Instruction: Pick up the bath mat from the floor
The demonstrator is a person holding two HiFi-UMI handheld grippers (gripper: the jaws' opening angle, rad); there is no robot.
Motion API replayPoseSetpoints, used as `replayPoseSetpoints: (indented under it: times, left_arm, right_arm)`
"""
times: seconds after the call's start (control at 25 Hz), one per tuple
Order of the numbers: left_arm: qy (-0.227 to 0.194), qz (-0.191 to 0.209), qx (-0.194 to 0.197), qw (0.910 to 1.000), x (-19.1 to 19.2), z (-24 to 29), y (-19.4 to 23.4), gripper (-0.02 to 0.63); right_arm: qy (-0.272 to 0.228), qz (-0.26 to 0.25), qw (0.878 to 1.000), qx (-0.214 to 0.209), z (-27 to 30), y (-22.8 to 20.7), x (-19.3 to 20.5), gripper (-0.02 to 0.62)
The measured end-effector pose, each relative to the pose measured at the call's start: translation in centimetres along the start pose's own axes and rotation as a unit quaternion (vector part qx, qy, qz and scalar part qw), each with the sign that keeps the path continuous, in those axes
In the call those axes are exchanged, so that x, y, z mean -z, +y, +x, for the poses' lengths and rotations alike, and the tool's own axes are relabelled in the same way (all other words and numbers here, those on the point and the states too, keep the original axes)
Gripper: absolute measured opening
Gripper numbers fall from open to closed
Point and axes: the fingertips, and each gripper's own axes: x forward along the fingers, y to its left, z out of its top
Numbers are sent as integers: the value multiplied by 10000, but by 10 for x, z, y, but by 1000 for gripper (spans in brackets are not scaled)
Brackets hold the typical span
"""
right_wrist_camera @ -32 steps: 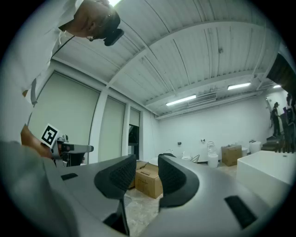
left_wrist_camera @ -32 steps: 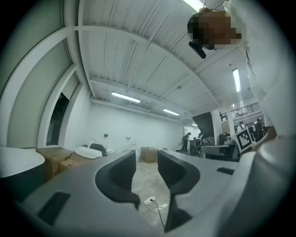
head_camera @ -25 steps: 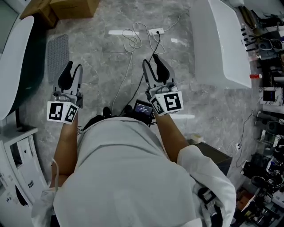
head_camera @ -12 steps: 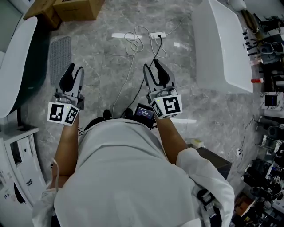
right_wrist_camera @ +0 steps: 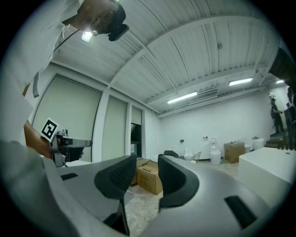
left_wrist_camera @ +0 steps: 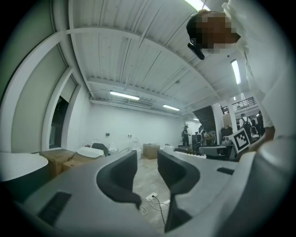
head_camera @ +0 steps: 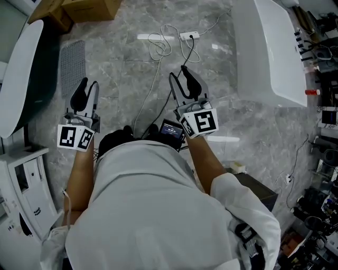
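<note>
The bath mat [head_camera: 72,67] is a grey, dotted rectangle lying flat on the marble floor at the upper left of the head view, beside a white tub. My left gripper [head_camera: 85,87] hovers just below and to the right of it, well above the floor, jaws apart with nothing between them. My right gripper [head_camera: 182,77] is held further right over the floor, also open and empty. In the left gripper view the left gripper [left_wrist_camera: 147,159] points across the room. The right gripper [right_wrist_camera: 147,169] in its own view shows a corner of the mat [right_wrist_camera: 127,197] below its jaws.
A white bathtub [head_camera: 269,52] stands at the right and another white tub [head_camera: 18,79] at the left. Cardboard boxes [head_camera: 87,8] sit at the top. A power strip with looped cables [head_camera: 187,36] lies ahead. Cluttered shelves [head_camera: 322,79] line the right edge.
Almost nothing: the head view has shifted slightly, and both grippers stay in about the same place with the same jaw gap.
</note>
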Motion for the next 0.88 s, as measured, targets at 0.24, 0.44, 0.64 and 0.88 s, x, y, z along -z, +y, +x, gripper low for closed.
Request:
replayPoseSetpoints:
  times: [0.24, 0.44, 0.64, 0.88]
  left_arm:
    - [173, -76, -124, 9997, 16, 1, -8, 141]
    - [89, -159, -152, 9997, 21, 18, -1, 141]
    - [-46, -345, -123, 9993, 27, 52, 24, 140]
    - [-332, -569, -211, 9976, 25, 113, 71, 117]
  right_arm:
    - [-3, -55, 10000, -62, -7, -13, 6, 166]
    - [-8, 95, 9999, 37, 5, -28, 15, 160]
    - [68, -70, 10000, -1, 37, -41, 16, 155]
    - [350, -165, 9992, -76, 105, -78, 18, 155]
